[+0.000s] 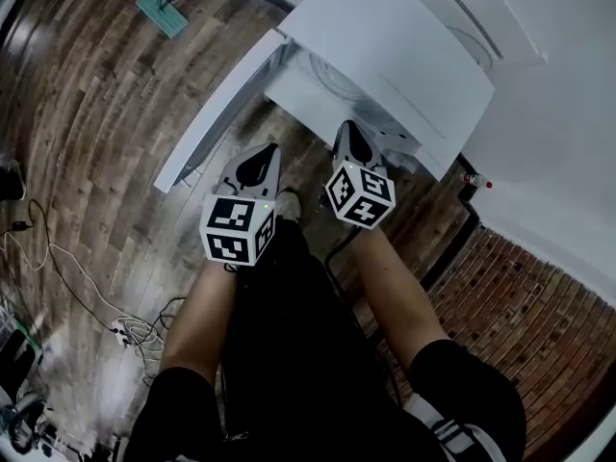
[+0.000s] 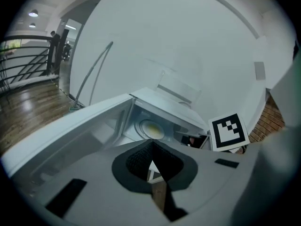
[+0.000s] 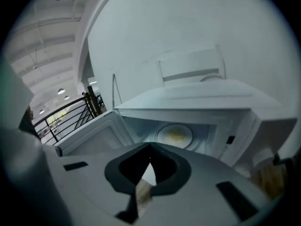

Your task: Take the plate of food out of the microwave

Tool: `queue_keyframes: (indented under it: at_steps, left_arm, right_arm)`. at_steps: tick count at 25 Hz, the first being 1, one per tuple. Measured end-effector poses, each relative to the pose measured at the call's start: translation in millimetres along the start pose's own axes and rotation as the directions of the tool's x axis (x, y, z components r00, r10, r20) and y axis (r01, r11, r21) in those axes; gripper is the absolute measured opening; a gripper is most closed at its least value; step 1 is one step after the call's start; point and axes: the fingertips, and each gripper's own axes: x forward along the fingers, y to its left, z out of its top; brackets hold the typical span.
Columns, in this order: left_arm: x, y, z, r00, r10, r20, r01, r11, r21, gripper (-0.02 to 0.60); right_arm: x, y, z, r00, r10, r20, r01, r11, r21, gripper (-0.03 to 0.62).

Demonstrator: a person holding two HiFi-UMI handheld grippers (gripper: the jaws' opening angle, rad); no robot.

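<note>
Right gripper (image 3: 150,145), shut and empty like the left gripper (image 2: 151,143), looks nearer the round white plate of yellow food (image 3: 175,135), mid-frame above its tips.

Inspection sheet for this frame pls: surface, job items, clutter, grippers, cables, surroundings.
Surface: wooden floor; what the microwave stands on cannot be told.
Job's things: white microwave with its door swung open; plate of food inside, with yellow food on it.
Clutter: teal object on the floor, kind unclear.
Grippers: left gripper and right gripper both shut and empty, in front of the opening, short of the plate.
Cables: loose cables on the floor at the person's left.
Surroundings: white wall, brick surface, black railing.
</note>
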Motion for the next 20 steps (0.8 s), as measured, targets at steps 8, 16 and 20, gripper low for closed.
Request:
queue_keyframes:
  at_steps: [8, 16, 20]
  left_arm:
    - [41, 31, -49, 1.0, -0.011, -0.018, 0.011, 1.0, -0.009, -0.002]
    - [37, 32, -78, 0.996, -0.032, -0.08, 0.034, 0.999, 0.026, -0.002]
    - [34, 38, -80, 0.996, -0.029, -0.085, 0.031, 0.999, 0.028, -0.002]
  right_arm:
    - [73, -49, -62, 0.997, 0.056, 0.059, -0.081, 0.647, 0.758, 0.006]
    - [113, -71, -65, 0.971, -0.024, 0.239, -0.224, 0.269, 0.937, 0.135]
    - [133, -68, -73, 0.978, -0.042, 0.206, -0.192, 0.219, 0.956, 0.253]
